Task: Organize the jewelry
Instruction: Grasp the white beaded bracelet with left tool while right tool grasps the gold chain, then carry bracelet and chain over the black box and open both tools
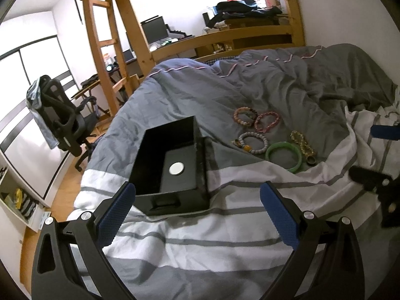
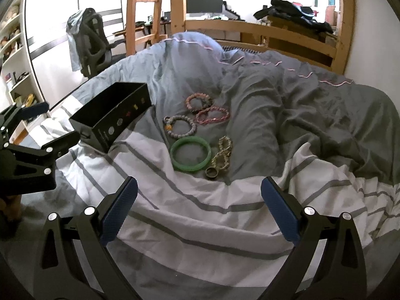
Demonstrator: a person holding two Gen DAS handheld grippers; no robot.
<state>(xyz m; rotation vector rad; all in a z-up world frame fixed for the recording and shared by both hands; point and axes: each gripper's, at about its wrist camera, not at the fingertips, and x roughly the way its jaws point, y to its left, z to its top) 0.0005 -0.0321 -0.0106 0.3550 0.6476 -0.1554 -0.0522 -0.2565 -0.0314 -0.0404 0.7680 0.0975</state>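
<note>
An open black box (image 1: 172,165) (image 2: 112,115) rests on the striped duvet, with a round silver disc (image 1: 176,168) on its floor. Right of it lie several pieces of jewelry: a green bangle (image 1: 285,155) (image 2: 191,156), a white bead bracelet (image 1: 252,142) (image 2: 180,125), a pink bead bracelet (image 1: 267,122) (image 2: 212,115), a mixed bead bracelet (image 1: 245,115) (image 2: 199,102), a gold chain bracelet (image 1: 302,143) (image 2: 223,153) and a dark ring (image 2: 213,172). My left gripper (image 1: 197,215) is open just before the box's near end. My right gripper (image 2: 198,212) is open, short of the bangle and ring.
The bedding (image 2: 300,125) is rumpled in grey and white folds. A wooden bunk frame and ladder (image 1: 110,37) stand behind the bed, with an office chair (image 1: 62,120) and shelves (image 2: 15,50) at the left. The other gripper shows at each view's edge (image 1: 375,185) (image 2: 27,150).
</note>
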